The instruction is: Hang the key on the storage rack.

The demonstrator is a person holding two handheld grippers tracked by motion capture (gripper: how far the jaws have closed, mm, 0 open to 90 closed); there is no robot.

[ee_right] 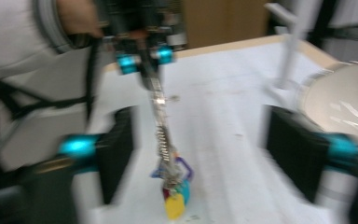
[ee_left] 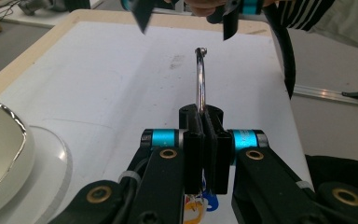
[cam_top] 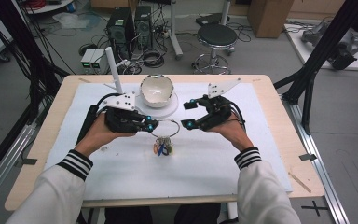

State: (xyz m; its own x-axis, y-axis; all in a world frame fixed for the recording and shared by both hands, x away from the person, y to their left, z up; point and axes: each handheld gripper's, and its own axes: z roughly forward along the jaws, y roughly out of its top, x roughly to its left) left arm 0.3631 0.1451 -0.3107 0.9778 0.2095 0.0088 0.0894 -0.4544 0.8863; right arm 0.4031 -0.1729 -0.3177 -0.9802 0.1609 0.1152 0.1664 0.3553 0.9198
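Note:
A thin metal ring (cam_top: pixel 167 128) hangs over the white mat with a bunch of small coloured tags (cam_top: pixel 162 148) dangling from its bottom. My left gripper (cam_top: pixel 152 125) is shut on the ring's left side; in the left gripper view its jaws (ee_left: pixel 204 116) clamp the ring (ee_left: pixel 199 79), which stands up edge-on. My right gripper (cam_top: pixel 187 115) is open to the right of the ring, facing the left one. In the right gripper view the ring (ee_right: pixel 161 121) and the tags (ee_right: pixel 175 186) hang between the wide-apart jaws of my right gripper (ee_right: pixel 200 135), which touch neither.
A white bowl (cam_top: pixel 157 90) stands on a round white plate (cam_top: pixel 164 111) just behind the grippers. A white post (cam_top: pixel 113 70) rises at the back left of the mat (cam_top: pixel 191 168). A stool and computer boxes stand on the floor beyond the table.

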